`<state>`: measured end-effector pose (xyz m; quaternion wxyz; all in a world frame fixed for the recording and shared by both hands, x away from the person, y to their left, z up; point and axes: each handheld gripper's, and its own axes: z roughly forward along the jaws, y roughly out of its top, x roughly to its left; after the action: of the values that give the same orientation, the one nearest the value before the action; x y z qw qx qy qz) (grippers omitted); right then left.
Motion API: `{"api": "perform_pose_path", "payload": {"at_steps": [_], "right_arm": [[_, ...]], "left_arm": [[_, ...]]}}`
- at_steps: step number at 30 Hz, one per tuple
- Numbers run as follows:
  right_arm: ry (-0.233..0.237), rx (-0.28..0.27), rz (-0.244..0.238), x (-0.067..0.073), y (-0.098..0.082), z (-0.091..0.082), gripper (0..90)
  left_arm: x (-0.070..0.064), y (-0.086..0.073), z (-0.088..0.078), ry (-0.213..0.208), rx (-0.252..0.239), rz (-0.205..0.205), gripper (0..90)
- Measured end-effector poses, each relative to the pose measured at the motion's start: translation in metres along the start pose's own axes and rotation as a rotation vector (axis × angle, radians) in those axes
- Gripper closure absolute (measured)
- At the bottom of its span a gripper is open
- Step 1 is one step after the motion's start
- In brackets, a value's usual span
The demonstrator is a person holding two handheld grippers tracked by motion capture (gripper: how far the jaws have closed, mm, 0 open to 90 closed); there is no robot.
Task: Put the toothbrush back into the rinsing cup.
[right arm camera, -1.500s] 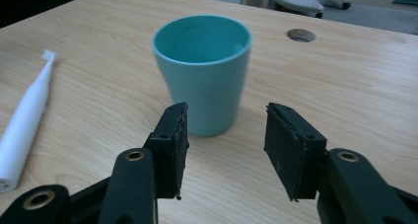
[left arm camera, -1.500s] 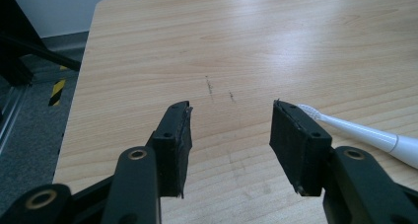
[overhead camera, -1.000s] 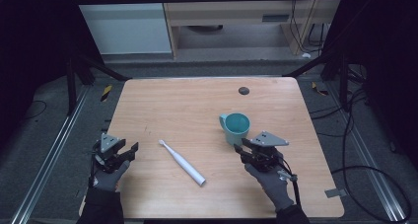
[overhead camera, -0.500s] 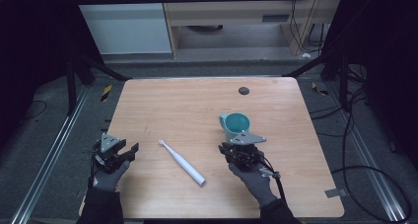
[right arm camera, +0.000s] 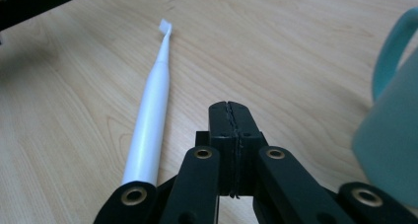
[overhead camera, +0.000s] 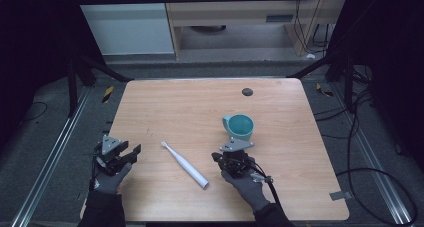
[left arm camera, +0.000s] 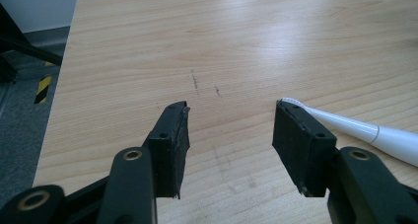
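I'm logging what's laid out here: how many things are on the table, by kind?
Toothbrush: 1, white, lying flat
Mug: 1, teal, upright
Small dark round thing: 1, near the far edge; too small to identify
Total: 3

Right gripper point(right arm camera: 230, 108) jaws just closed on nothing; left gripper point(left arm camera: 231, 128) jaws apart.

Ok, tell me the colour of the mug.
Teal; the mug shows best in the high view.
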<state>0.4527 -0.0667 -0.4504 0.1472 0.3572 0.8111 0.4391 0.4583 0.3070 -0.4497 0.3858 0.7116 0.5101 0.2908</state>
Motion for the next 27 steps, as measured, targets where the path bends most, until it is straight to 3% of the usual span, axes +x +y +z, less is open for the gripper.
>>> {"api": "perform_pose_path", "payload": {"at_steps": [19,27], "right_arm": [[0.062,0.093,-0.029,0.026,-0.013,0.031,90.0],[0.059,0.117,-0.044,0.03,-0.015,0.037,90.0]], "left_arm": [[-0.002,-0.002,0.002,-0.005,0.015,0.016,47.2],[-0.002,-0.002,0.002,-0.004,0.016,0.012,46.8]]}}
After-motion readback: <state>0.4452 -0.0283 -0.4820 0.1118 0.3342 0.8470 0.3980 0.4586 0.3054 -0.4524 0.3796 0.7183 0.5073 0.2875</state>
